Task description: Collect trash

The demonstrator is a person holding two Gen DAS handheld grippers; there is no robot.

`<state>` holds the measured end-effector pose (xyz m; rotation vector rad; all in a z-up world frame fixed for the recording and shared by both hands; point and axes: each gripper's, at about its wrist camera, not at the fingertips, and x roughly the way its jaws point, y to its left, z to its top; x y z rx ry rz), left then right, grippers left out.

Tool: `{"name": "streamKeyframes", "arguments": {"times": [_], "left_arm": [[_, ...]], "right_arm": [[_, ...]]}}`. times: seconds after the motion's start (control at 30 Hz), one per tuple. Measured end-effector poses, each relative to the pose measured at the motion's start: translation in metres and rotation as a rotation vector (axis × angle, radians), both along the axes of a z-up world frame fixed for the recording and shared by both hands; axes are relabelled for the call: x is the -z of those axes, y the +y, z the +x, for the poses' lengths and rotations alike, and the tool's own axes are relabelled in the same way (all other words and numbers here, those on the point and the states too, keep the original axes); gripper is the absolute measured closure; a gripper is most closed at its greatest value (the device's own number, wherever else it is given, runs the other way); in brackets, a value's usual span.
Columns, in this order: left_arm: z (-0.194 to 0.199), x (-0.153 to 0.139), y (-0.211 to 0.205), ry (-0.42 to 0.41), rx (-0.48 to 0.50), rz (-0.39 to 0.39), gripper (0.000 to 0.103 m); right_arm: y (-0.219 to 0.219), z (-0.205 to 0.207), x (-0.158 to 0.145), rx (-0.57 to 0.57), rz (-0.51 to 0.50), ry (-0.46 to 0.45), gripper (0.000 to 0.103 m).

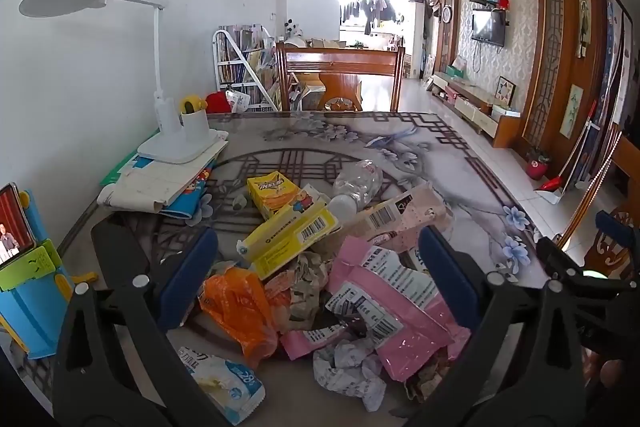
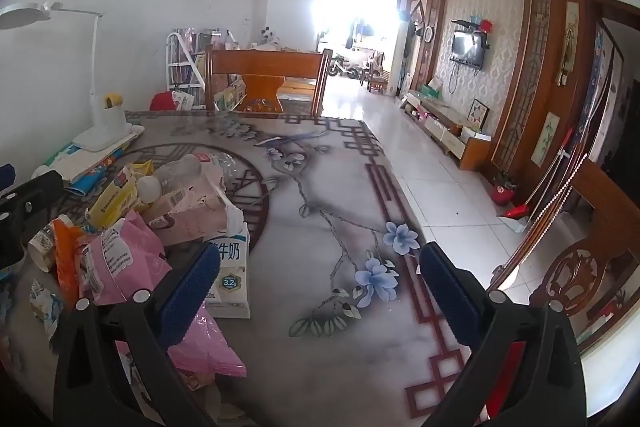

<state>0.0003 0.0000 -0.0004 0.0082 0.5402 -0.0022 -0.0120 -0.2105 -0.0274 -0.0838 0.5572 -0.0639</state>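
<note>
Lying heaped on the patterned table, near its left side: a pile of trash. Sitting at the pile's near edge, a pink wrapper with printed labels, an orange plastic bag just left of it, crumpled paper in front, and a blue-and-white packet at the near left. Resting farther back, a long yellow box, a smaller yellow carton beyond it, a clear plastic bottle lying on its side, and a pale pink pouch with a barcode.

Hanging over the pile with jaws spread wide, the left gripper: blue pads standing on either side of the wrappers, gripping nothing; whether either pad is brushing the trash cannot be told.

Hovering to the right of the pile, the right gripper, jaws likewise wide apart and holding nothing, mostly over bare tabletop printed with blue flowers. Showing just beyond its left pad, a white milk carton lying flat, with the pink wrapper beside it.

Standing at the table's far left against the wall, a white desk lamp on stacked papers; propped at the near left edge, a phone on a blue and green stand. Standing beyond the table's far edge, a wooden chair.
</note>
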Motion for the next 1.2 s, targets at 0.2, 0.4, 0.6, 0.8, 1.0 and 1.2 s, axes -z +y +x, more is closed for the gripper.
{"name": "streamKeyframes", "arguments": {"times": [0.2,0.4,0.6,0.8,1.0,1.2], "left_arm": [[0.002,0.002,0.0,0.007,0.001,0.007,0.004],[0.003,0.01,0.0,0.006,0.002,0.007,0.004],[0.001,0.009,-0.002,0.009,-0.001,0.007,0.004],[0.001,0.009,-0.002,0.024,0.003,0.001,0.004],[0.0,0.009,-0.001,0.066,0.006,0.012,0.004],[0.004,0.008,0.001,0.148,0.022,0.011,0.004]], "right_arm": [[-0.001,0.001,0.001,-0.004,0.023,0.011,0.007],[0.0,0.002,0.002,-0.032,0.052,0.031,0.007],[0.0,0.002,0.004,-0.063,0.086,0.05,0.007],[0.001,0.001,0.003,-0.055,0.05,0.031,0.007],[0.001,0.001,0.004,-0.055,0.047,0.028,0.007],[0.001,0.002,0.004,-0.058,0.057,0.035,0.007]]}}
